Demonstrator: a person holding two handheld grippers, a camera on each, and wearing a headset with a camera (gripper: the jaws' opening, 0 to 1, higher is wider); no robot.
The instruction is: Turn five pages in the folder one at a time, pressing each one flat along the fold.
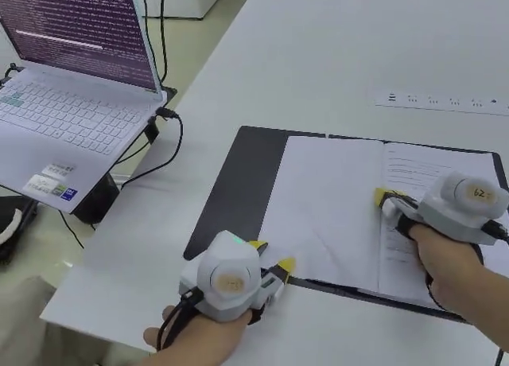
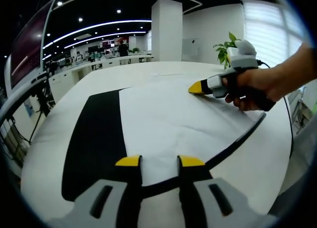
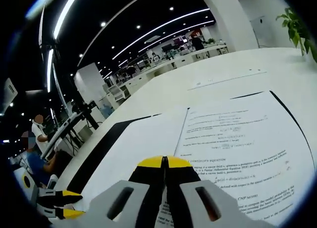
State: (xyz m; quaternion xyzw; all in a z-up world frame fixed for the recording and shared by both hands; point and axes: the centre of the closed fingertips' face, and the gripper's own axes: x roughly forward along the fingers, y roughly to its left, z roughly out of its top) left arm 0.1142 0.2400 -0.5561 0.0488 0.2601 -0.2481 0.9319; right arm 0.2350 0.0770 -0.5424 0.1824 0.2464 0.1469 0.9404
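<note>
I am working at the white table (image 1: 318,48), where the black folder (image 1: 238,183) is lying open before me. My left tongs (image 2: 159,161) are gaping wide at its near edge. My right tongs (image 3: 164,162) are sitting pinched together over the printed page (image 3: 247,148) beside the fold.

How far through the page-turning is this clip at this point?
At least one sheet lies turned, blank side up, on the left of the open folder; the count cannot be read. In hand: the right tongs, shut, sit by the fold on the printed page; the left tongs, open, at the near edge. Further turns likely remain.
</note>
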